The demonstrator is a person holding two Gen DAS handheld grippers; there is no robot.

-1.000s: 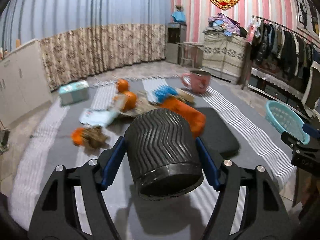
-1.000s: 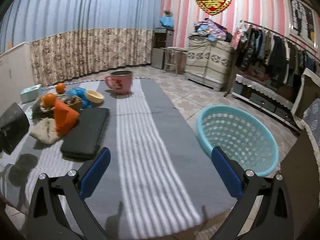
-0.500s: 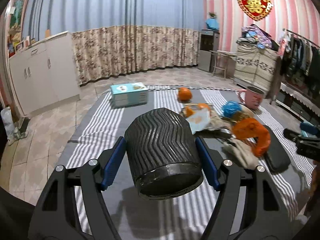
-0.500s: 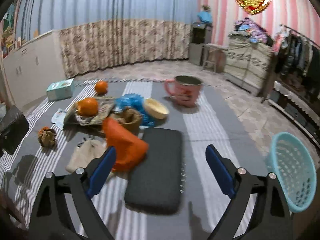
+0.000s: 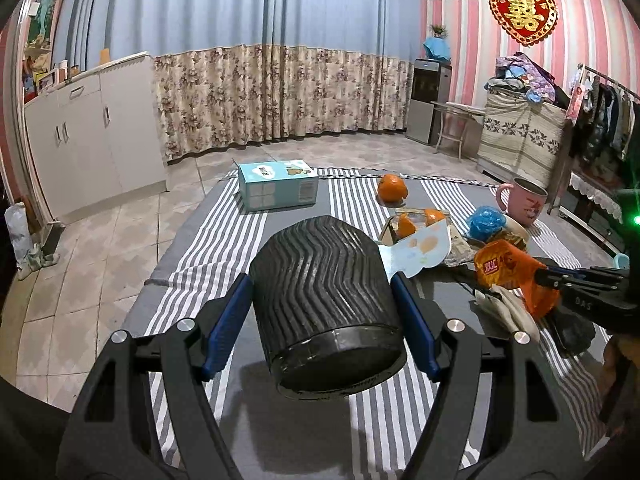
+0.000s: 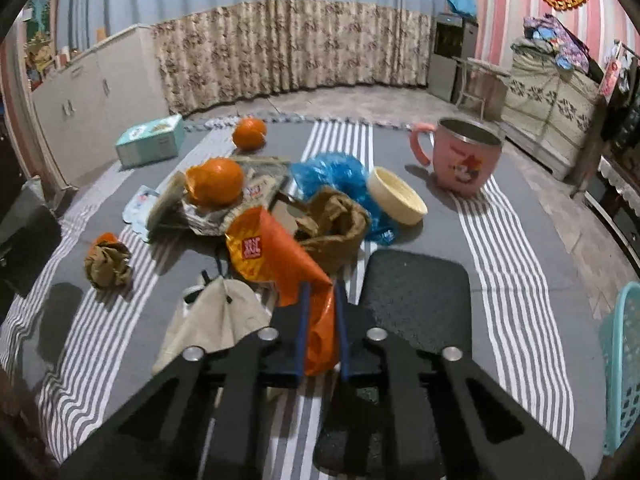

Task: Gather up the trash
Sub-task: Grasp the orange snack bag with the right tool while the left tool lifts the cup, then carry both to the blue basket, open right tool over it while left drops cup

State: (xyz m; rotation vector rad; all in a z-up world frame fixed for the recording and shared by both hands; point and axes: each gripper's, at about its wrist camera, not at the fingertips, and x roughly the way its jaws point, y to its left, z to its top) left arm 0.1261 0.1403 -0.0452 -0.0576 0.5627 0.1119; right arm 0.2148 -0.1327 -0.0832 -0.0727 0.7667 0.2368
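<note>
A: The left gripper (image 5: 320, 308) has its jaws clamped on the ribbed black bin (image 5: 326, 300), held tilted above the striped cloth (image 5: 208, 248). The right gripper (image 6: 320, 320) is pinched nearly shut on the tail of the orange snack bag (image 6: 276, 260), which lies in the litter pile beside the black mat (image 6: 416, 304).

B: Biggest worry?

A: The bin. It is bulky and gripped only at its sides; a jolt could twist it loose.

B: And the bag?

A: Thin, slick film caught by one corner. I'd guess it may slide out or tear on the way over.

B: Anything smaller?

A: Its front end lies close by the crumpled brown paper (image 6: 332, 224) and the beige cloth (image 6: 216, 320), so lifting could drag those along.
</note>
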